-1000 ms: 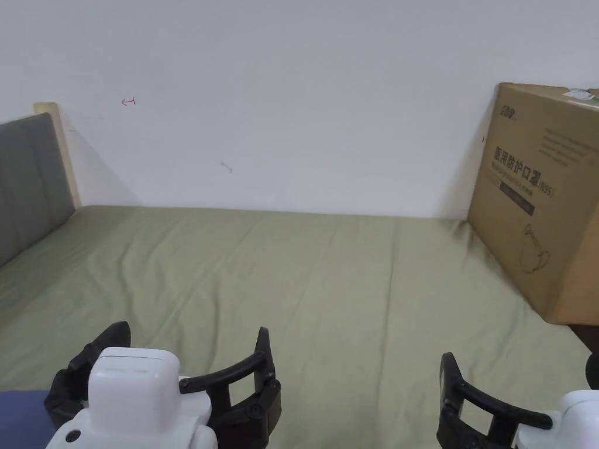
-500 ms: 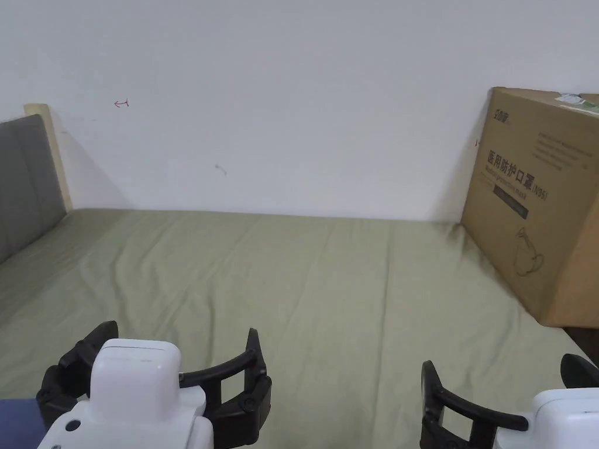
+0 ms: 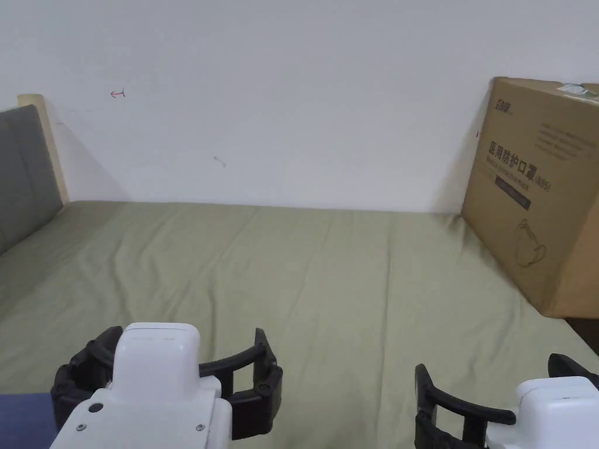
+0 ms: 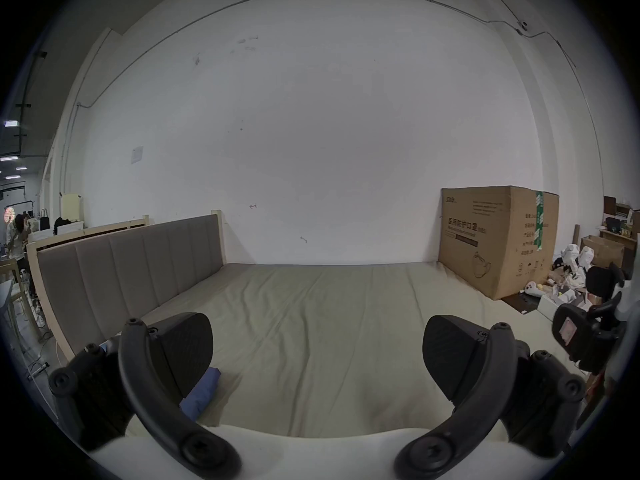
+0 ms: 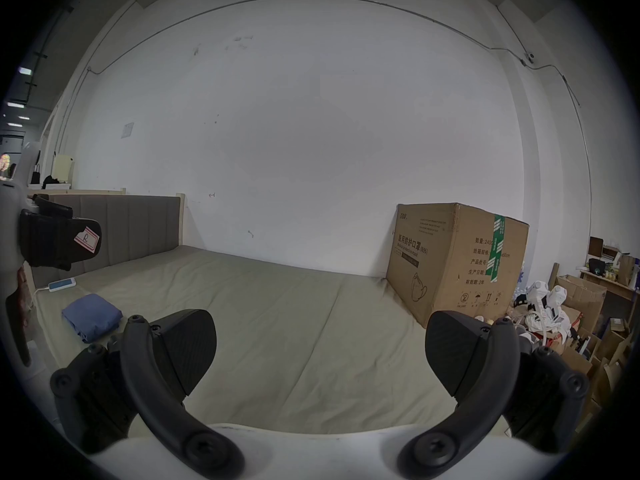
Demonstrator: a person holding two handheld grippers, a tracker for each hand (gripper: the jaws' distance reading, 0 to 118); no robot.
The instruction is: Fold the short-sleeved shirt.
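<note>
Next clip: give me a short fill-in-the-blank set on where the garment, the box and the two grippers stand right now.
1. The folded shirt is ____ in colour.
2. The jaws of the left gripper and of the right gripper stand ____.
3. The cardboard box stands at the bed sheet's ____ end.
4. The shirt lies nearest the ____ gripper.

Missing words: blue; open; right; left

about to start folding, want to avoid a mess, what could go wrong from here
1. The blue shirt lies bunched at the bed's left edge, so a pull could drag it off the green sheet.
2. A phone on a cable lies just beyond it and might get snagged.
3. Both the left hand-held gripper and the right hand-held gripper are open and empty; pinching the sheet along with the shirt is possible.
</note>
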